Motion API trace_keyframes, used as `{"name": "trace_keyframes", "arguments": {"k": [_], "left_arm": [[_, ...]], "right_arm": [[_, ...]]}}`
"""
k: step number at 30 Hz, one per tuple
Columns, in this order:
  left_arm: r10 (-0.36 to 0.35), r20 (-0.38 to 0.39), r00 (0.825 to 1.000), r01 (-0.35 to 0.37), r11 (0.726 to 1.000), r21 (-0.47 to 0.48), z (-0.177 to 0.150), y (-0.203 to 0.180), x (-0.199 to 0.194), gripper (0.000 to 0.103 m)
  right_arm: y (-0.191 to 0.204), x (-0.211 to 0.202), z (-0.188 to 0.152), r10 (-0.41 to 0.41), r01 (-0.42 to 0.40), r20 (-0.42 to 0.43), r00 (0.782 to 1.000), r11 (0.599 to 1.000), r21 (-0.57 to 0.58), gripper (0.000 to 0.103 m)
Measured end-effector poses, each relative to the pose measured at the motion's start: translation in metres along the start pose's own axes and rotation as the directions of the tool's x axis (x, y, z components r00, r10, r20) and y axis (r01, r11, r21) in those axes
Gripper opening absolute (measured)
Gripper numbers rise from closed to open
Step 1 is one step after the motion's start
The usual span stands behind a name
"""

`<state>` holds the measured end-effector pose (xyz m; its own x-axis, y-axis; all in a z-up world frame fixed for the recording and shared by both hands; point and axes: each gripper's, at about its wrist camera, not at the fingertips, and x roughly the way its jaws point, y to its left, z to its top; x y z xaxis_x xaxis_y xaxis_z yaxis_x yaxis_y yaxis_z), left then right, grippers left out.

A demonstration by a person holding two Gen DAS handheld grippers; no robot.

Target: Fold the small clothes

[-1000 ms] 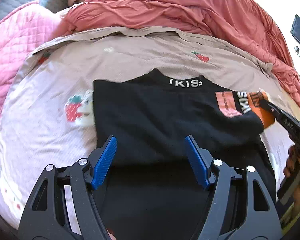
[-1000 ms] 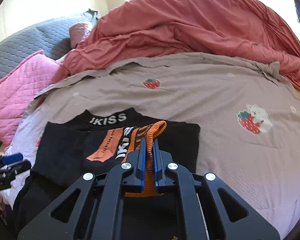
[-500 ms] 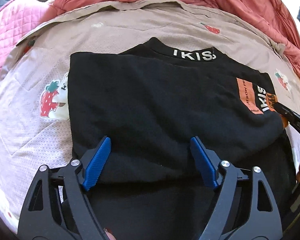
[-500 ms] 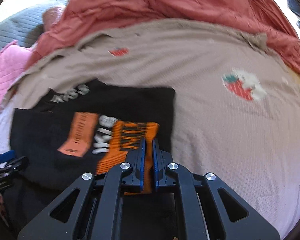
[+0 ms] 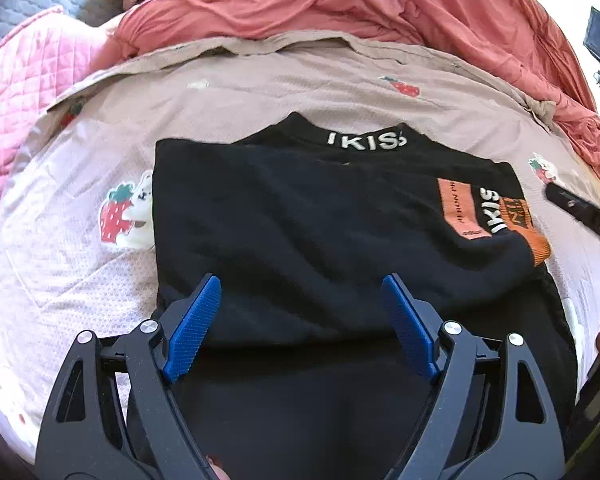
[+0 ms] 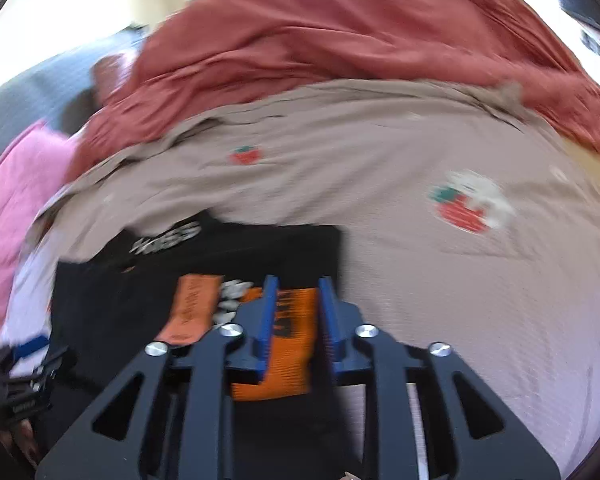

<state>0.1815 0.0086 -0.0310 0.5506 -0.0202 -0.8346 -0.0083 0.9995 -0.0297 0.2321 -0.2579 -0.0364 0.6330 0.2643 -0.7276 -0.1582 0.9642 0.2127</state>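
Currently a black sweater (image 5: 320,232) is laid flat on the bed's strawberry-print sheet (image 5: 80,272), sleeve folded across, its orange cuff (image 6: 284,344) at the right. The left hand-held gripper (image 5: 300,292) is held wide open above the near part, gripping nothing. The right hand-held gripper (image 6: 298,292), jaws just opened slightly, is seen straddling the cuff, unpressed.

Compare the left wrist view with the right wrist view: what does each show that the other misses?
Left wrist only: the left gripper open above the black top, and the strawberry print beside the top's left edge. Right wrist only: the right gripper, jaws just opened, astride the orange cuff without pressing it. Both: the top's lettered collar, beige sheet and red duvet.
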Motion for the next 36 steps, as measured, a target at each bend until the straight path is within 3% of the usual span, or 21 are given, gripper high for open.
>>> {"name": "trace_keyframes", "arguments": {"k": [5,8,10,12,21,22,24,28,30,33,36], "left_arm": [[0.0,-0.047,0.999,0.001,1.0,0.02,-0.003,-0.01,0.017,0.075],[0.012,-0.092,0.996,-0.009,0.999,0.033,-0.011,-0.012,0.031,0.075],[0.009,-0.081,0.997,-0.007,0.999,0.034,-0.015,-0.012,0.033,0.076],[0.004,-0.078,0.997,-0.002,1.0,0.03,-0.016,-0.011,0.033,0.077],[0.004,-0.095,0.995,-0.002,1.0,0.028,-0.016,-0.012,0.03,0.077],[0.003,-0.095,0.995,-0.001,1.0,0.025,-0.016,-0.012,0.029,0.077],[-0.006,-0.091,0.996,0.007,1.0,0.013,-0.017,-0.011,0.025,0.077],[-0.033,-0.078,0.996,0.032,0.999,-0.019,-0.018,-0.009,0.018,0.077],[-0.039,-0.08,0.996,0.037,0.999,-0.027,-0.019,-0.008,0.015,0.077],[-0.057,-0.086,0.995,0.052,0.997,-0.058,-0.019,-0.005,0.012,0.089],[-0.066,-0.088,0.994,0.059,0.995,-0.077,-0.018,-0.002,0.008,0.089]], "right_arm": [[0.038,0.013,-0.014,0.079,-0.087,-0.065,0.995,0.988,-0.13,0.029],[0.043,0.025,-0.02,0.049,-0.07,-0.125,0.991,0.984,-0.165,0.032],[0.036,0.038,-0.023,0.005,-0.033,-0.183,0.983,0.988,-0.151,0.032],[0.025,0.045,-0.026,0.028,-0.049,-0.215,0.976,0.994,-0.093,0.032],[0.024,0.041,-0.025,0.029,-0.048,-0.213,0.977,0.995,-0.085,0.034],[0.023,0.039,-0.024,0.033,-0.05,-0.209,0.977,0.996,-0.078,0.036],[0.023,0.035,-0.021,0.043,-0.057,-0.195,0.98,0.996,-0.064,0.052],[0.025,0.029,-0.018,0.054,-0.066,-0.181,0.982,0.996,-0.064,0.056],[0.025,0.026,-0.017,0.066,-0.077,-0.176,0.982,0.995,-0.059,0.064],[0.026,0.022,-0.014,0.072,-0.082,-0.163,0.984,0.995,-0.058,0.074],[0.028,0.018,-0.012,0.086,-0.096,-0.151,0.985,0.994,-0.06,0.082]]}}
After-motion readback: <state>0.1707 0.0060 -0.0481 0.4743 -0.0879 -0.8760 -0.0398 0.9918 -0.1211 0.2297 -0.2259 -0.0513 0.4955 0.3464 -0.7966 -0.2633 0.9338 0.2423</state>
